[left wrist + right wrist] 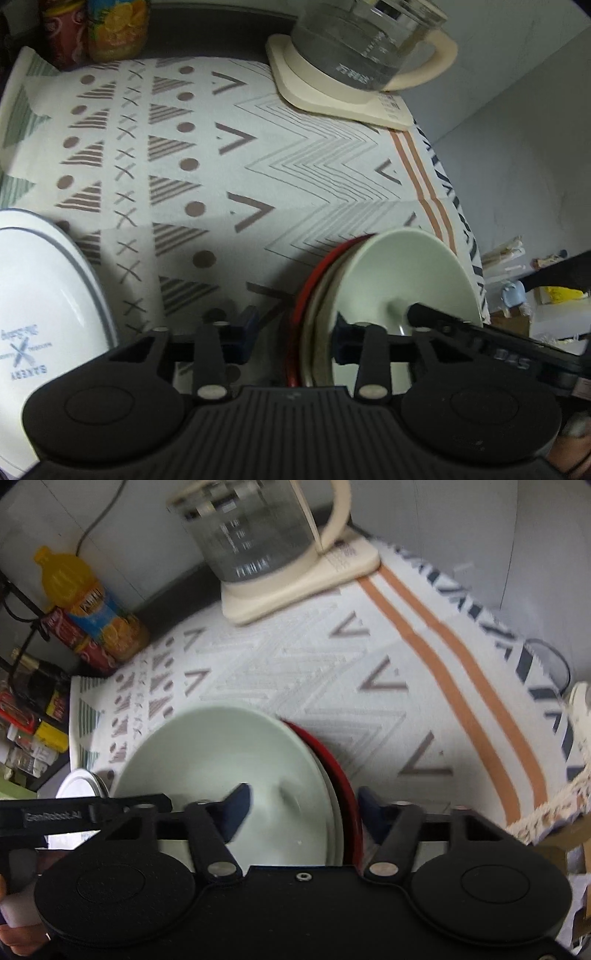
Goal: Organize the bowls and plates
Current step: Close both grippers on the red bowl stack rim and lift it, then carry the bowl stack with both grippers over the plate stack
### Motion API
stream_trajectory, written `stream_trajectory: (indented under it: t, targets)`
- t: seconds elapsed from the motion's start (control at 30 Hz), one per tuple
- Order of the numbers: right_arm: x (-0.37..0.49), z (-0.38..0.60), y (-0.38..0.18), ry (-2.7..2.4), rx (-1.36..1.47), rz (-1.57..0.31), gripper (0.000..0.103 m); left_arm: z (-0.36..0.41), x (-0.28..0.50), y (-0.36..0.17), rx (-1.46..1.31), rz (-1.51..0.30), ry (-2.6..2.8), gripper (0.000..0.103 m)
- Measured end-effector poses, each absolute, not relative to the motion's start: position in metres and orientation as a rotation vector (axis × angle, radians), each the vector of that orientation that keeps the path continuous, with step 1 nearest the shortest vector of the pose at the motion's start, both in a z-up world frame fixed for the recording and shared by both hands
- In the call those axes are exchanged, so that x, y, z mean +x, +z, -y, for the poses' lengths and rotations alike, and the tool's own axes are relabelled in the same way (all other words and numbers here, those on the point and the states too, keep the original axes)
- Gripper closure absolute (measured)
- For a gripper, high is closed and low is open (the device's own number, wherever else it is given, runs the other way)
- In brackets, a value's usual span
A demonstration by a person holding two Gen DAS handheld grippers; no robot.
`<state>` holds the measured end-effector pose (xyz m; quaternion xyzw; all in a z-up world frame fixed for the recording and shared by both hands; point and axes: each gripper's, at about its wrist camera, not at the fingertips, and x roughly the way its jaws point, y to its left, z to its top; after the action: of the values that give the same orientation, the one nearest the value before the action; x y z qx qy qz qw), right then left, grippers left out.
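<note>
Stack of smooth round plates (236, 775), pale green over red, tilted above patterned cloth (332, 672). Right gripper (303, 812) pinches stack's edge. Left gripper (291, 332) spread wide, beside white oval dish (44, 295).

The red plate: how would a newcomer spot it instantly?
Start at the glass kettle at the patterned tablecloth's far edge, then come toward the right gripper. Its fingers straddle tilted, stacked dishes; behind the pale green plate, the red plate is the only red rim.

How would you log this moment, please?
right gripper: clamps tilted plate stack | left gripper: open near stack | white dish: on tablecloth
</note>
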<state>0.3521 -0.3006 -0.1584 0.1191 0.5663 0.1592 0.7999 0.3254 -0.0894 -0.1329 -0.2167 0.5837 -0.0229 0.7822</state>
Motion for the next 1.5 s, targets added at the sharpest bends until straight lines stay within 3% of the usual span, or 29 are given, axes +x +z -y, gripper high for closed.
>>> stream_trajectory:
  t: [0.17,0.8,1.5]
  targets:
    - [0.35,0.307,-0.173,0.312,0.254,-1.281,0.07,0.091,0.325,-0.141,-0.505,-1.3,-0.071,0.077]
    - [0.34,0.313,-0.179,0.35,0.304,-1.297,0.071,0.092,0.32,-0.148,-0.485,-1.345,-0.066,0.077]
    - [0.358,0.278,-0.144,0.456,0.282,-1.183,0.08,0.045,0.316,-0.112,-0.511,-1.209,0.037,0.076]
